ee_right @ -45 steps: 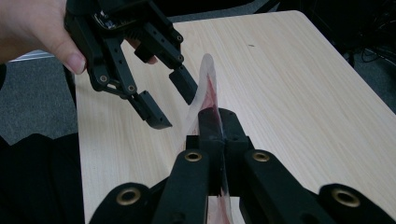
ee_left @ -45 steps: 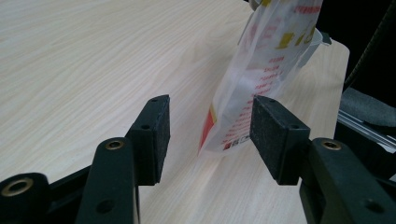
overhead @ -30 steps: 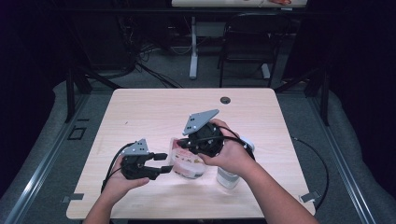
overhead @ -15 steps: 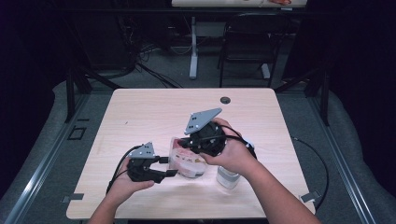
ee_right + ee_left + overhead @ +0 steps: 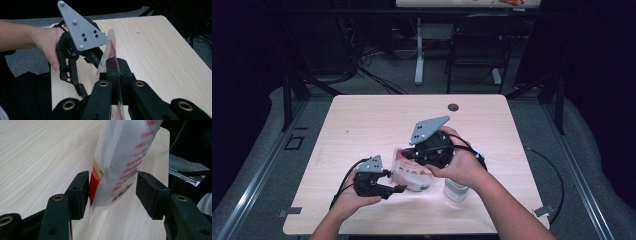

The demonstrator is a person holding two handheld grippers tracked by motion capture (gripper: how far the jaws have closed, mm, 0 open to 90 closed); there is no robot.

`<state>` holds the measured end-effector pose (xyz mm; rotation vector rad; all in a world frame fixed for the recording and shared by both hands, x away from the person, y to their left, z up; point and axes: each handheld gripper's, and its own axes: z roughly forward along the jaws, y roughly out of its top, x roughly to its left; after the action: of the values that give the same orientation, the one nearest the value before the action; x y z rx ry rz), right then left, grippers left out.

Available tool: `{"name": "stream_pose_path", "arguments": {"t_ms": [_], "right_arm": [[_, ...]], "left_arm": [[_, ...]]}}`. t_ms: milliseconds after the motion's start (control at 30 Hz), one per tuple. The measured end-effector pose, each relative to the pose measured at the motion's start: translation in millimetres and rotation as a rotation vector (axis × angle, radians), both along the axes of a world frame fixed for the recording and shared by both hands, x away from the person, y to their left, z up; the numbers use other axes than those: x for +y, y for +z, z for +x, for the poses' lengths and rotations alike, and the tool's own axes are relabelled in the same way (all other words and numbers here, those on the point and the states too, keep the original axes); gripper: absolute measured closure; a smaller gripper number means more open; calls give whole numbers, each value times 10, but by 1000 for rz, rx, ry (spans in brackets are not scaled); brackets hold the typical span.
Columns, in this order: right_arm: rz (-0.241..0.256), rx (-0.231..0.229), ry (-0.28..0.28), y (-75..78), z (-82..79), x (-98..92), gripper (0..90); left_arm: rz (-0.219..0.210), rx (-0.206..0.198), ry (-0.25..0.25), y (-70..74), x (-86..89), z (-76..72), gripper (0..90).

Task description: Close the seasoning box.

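Note:
A translucent plastic bag (image 5: 411, 172) with red print stands held up over the middle of the wooden table (image 5: 362, 125). My right gripper (image 5: 406, 155) is shut on its top edge; in the right gripper view the two jaws (image 5: 116, 65) pinch the thin film (image 5: 110, 46). My left gripper (image 5: 400, 189) has come in from the left at the bag's lower part. In the left gripper view the bag (image 5: 122, 162) hangs between the open pads of that gripper (image 5: 112, 191): the left pad (image 5: 80, 192) touches it, the right pad (image 5: 149, 193) stands apart.
A white cylindrical container (image 5: 456, 191) stands on the table under the right wrist. A dark round grommet (image 5: 453, 107) sits near the table's far edge. Behind the table are a chair (image 5: 477, 45) and desk legs on the grey floor.
The left gripper has moved right, toward the bag, and its open jaws now straddle the bag's lower part. The right gripper has kept its hold and barely moved.

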<state>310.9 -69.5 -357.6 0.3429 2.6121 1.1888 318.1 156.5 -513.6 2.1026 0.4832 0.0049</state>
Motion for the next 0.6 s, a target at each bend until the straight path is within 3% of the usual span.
{"name": "stream_pose_path", "arguments": {"t_ms": [600], "right_arm": [[-4,-2,14,3,-21,21,900]], "left_arm": [[-11,15,-31,-124,-48,17,430]]}}
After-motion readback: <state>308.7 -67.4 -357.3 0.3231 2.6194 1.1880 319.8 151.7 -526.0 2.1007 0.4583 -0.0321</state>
